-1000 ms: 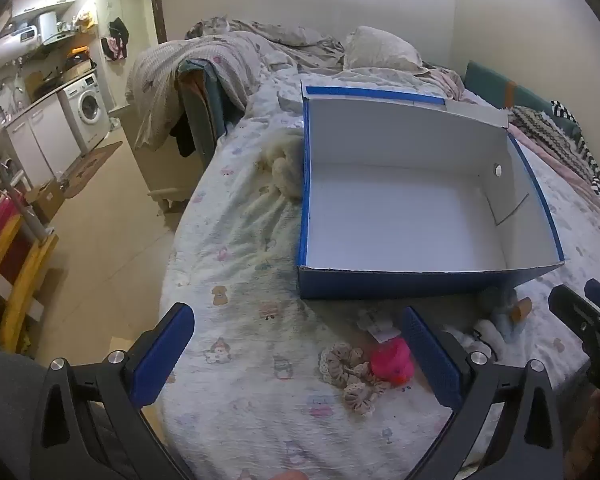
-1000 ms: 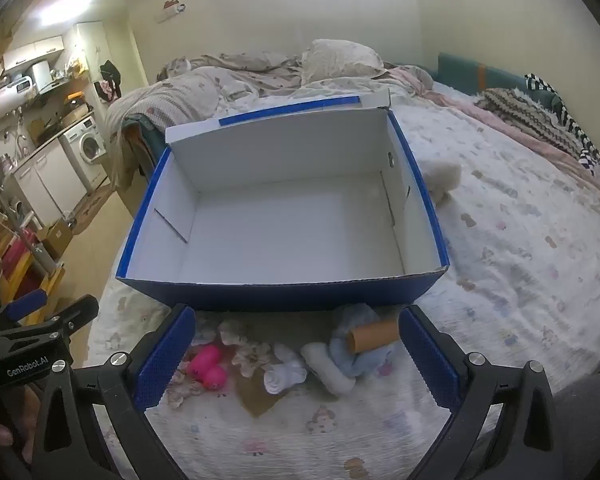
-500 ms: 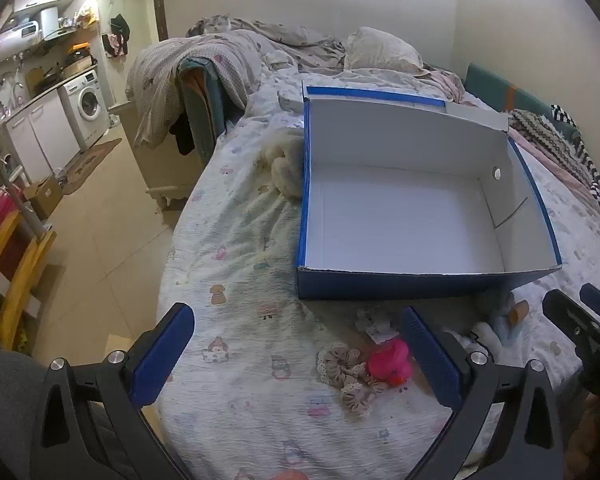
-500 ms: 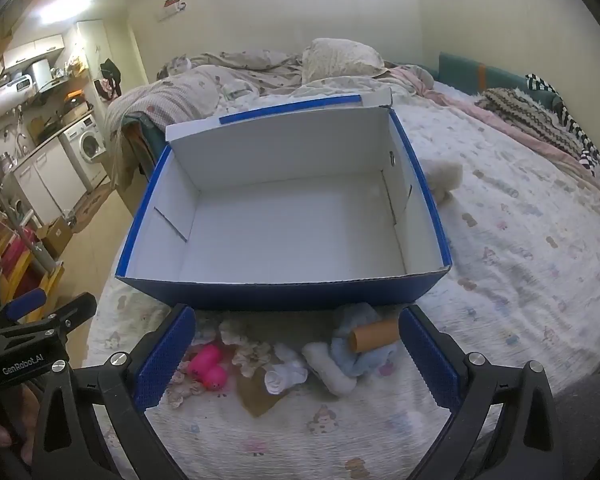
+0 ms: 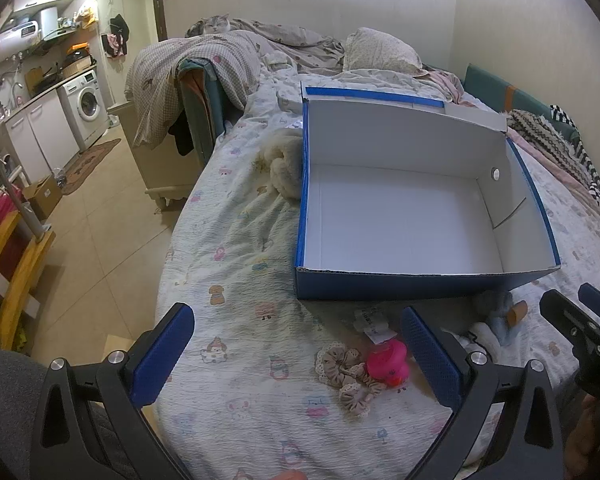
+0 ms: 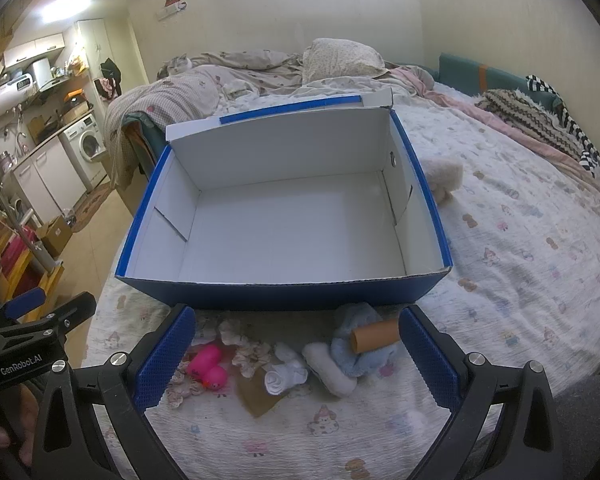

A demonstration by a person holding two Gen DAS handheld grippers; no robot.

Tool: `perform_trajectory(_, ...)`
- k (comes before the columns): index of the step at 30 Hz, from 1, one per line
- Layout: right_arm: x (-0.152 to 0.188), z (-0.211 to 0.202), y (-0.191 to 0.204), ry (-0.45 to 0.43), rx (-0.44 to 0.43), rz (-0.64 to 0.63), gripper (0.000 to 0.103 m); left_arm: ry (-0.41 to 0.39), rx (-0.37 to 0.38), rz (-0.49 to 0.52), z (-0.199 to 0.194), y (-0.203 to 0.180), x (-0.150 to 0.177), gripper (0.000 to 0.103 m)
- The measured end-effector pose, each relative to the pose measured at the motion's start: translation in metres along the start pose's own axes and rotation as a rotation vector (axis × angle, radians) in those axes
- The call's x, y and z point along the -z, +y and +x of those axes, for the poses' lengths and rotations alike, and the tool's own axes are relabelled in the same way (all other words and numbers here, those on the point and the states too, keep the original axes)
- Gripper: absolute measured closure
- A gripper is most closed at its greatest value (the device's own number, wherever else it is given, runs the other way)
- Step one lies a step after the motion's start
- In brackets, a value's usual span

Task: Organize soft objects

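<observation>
Item 1: blue cardboard box (image 6: pixel 284 216), white inside, nothing in it, lying on the patterned bedsheet (image 6: pixel 520 264); centre of right wrist view, 2 o'clock in left wrist view (image 5: pixel 420 216).

Item 2: soft objects, loose on the sheet just in front of the box's near wall, at 6 o'clock in right wrist view: pink toy duck (image 6: pixel 208 368), lace scrunchies (image 6: pixel 252 354), rolled white sock (image 6: pixel 286 374), white plush piece (image 6: pixel 330 368), light blue fabric (image 6: pixel 360 344) with a brown cardboard tube (image 6: pixel 376 335) lying on it.

Item 3: fluffy cream plush (image 5: pixel 282 170), touching the box's outer side wall.

Item 4: left gripper (image 5: pixel 296 344), jaws spread wide, holding nothing, above the sheet.

Item 5: right gripper (image 6: pixel 296 346), jaws spread wide, holding nothing, above the pile.
</observation>
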State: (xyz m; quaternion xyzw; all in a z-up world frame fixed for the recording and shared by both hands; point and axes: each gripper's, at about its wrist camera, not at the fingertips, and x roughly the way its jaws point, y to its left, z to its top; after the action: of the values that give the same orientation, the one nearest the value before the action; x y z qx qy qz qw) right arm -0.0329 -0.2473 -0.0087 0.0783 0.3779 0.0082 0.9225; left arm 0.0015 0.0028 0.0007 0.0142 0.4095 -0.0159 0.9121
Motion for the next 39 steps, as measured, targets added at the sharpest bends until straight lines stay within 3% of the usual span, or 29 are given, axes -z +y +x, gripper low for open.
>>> perform_trajectory(39,0.001,0.0,0.002,0.0,0.0,-0.012,0.0,-0.009,0.006,0.002,-0.011,-0.005,-0.008,0.0)
